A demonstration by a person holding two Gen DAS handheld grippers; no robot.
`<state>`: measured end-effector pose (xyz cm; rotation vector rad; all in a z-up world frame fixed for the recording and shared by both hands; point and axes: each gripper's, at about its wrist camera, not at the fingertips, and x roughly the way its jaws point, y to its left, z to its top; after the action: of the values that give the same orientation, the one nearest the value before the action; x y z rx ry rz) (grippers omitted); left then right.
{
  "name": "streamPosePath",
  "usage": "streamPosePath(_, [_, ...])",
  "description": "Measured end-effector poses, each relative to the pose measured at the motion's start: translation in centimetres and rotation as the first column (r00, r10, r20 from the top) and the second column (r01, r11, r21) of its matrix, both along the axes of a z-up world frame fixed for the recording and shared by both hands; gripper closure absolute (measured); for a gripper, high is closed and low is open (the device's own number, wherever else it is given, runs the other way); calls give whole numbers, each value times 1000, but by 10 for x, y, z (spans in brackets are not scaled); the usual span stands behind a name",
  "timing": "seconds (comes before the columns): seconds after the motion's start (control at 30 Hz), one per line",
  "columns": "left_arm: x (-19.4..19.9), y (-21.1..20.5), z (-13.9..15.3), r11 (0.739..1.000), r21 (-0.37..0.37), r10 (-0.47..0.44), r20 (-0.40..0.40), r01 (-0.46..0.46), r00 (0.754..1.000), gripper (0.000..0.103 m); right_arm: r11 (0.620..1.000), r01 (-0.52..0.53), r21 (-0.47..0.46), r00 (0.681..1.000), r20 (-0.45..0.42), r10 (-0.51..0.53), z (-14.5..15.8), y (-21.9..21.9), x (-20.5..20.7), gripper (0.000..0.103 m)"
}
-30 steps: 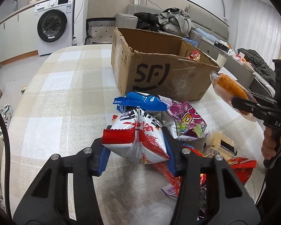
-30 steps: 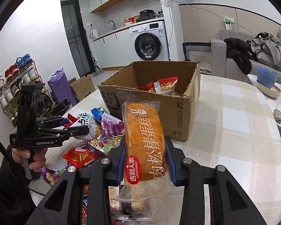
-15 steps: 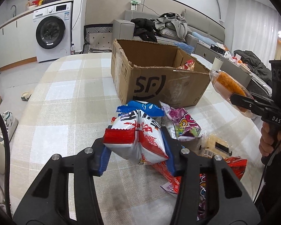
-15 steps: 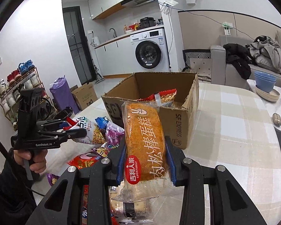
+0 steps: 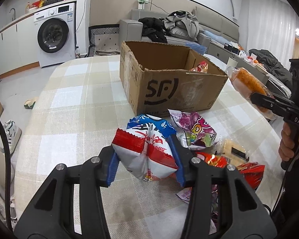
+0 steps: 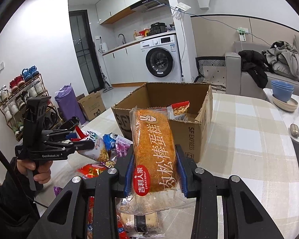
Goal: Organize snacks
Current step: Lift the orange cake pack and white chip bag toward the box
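Note:
My left gripper (image 5: 144, 164) is shut on a red-and-white snack bag (image 5: 143, 155), held a little above the checked tablecloth. Beyond it stands an open brown cardboard box (image 5: 169, 85) with one red snack packet (image 5: 201, 67) inside. My right gripper (image 6: 154, 172) is shut on a long clear-wrapped orange cake (image 6: 153, 149), raised in front of the box (image 6: 191, 135). In the left wrist view the cake (image 5: 245, 81) hangs at the right, beside the box's near corner. In the right wrist view the left gripper (image 6: 83, 143) with its bag (image 6: 95, 145) is at the left.
Loose snacks lie on the table between me and the box: a blue bag (image 5: 149, 122), a purple bag (image 5: 195, 131), red packets (image 5: 249, 171) and a cracker pack (image 6: 141, 223). Blue bowls (image 6: 282, 93) and a small metal object (image 6: 295, 131) sit at the table's far right.
The left gripper has lifted the red-and-white bag slightly off the snack pile. The right gripper holds the cake about where it was.

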<state>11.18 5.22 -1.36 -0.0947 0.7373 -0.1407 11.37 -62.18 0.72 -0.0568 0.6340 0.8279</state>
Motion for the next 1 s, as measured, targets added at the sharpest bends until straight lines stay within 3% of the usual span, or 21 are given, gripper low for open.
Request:
streamPosePath(0.2, [5,-7,-13,999,37,-12,-65,15,998,48,1000,-1,-3,1000,-7,1,-1,1,2,66])
streamPosePath(0.33, [9,-12,-23,998,61,-9,-91,15,996,49,1000,-3,-7,1000,-7,3,-1,2,0,66])
streamPosePath(0.37, [10,-14,-25,998,64,-11,-91,17,996,53,1000,-3,-7,1000,-6,3,-1,2,0,66])
streamPosePath(0.57, [4,-16,-19,997,57,-48,-60,51,997,58,1000,1,-2,1000,-7,-1,-1,2,1,66])
streamPosePath(1.0, [-16,-7,24,997,-31,-75,46,76,996,58,998,11,56,1000,28,-13,10,-6,-1,66])
